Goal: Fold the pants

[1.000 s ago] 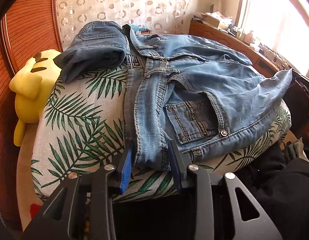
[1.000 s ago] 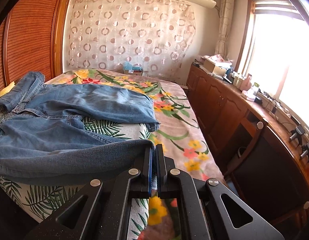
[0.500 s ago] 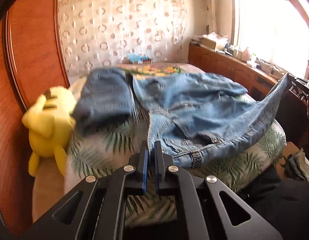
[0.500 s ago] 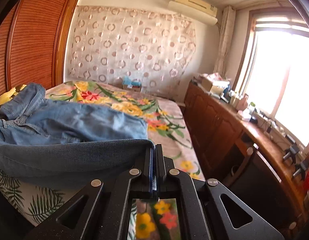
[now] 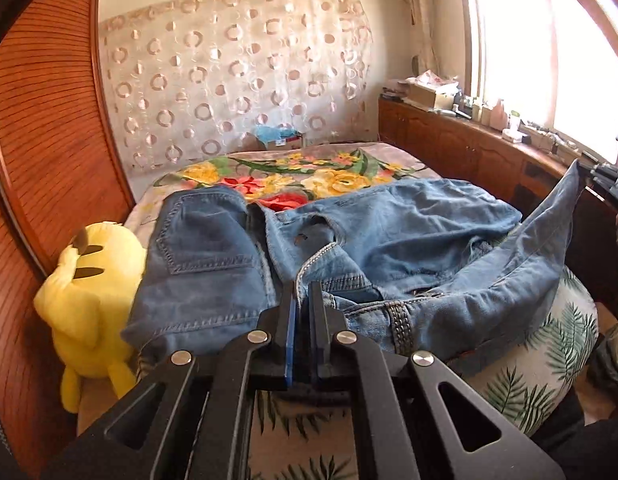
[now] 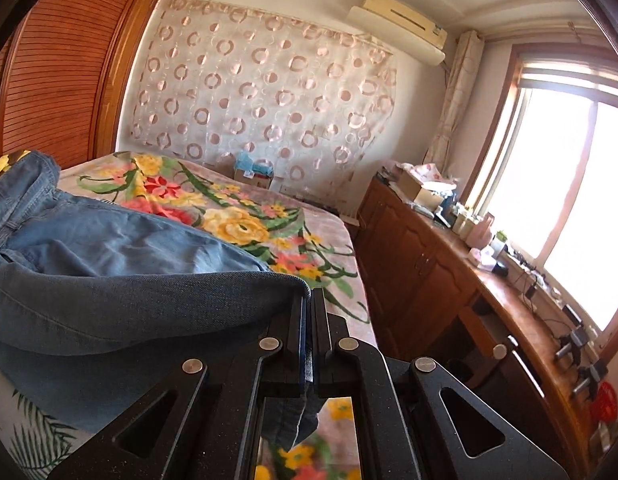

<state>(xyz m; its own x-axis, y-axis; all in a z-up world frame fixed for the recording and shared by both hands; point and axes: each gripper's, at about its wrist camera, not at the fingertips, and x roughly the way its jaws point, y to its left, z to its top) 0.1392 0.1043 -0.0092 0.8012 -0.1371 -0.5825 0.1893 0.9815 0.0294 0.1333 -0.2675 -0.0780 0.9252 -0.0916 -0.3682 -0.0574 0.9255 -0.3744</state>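
Blue denim pants (image 5: 409, 236) lie rumpled across the near end of the bed. My left gripper (image 5: 303, 294) is shut on the waistband edge and holds it raised off the leaf-print sheet (image 5: 549, 340). A back pocket panel (image 5: 205, 264) is flopped over on the left. My right gripper (image 6: 309, 298) is shut on a folded edge of the pants (image 6: 129, 300), with denim hanging below its jaws. In the left wrist view that right gripper (image 5: 601, 178) shows at the far right, pulling a denim corner up and taut.
A yellow plush toy (image 5: 89, 280) sits between the bed and the wooden wardrobe (image 5: 41, 140) on the left. A floral blanket (image 6: 245, 220) covers the far bed. A cluttered wooden cabinet (image 6: 429, 272) runs under the window on the right. A small box (image 5: 281, 140) stands at the bed's far end.
My left jaws closed on the waistband, then rose and lifted it off the sheet. My right gripper, shut throughout, rose with its denim edge, so the pants now sag between both.
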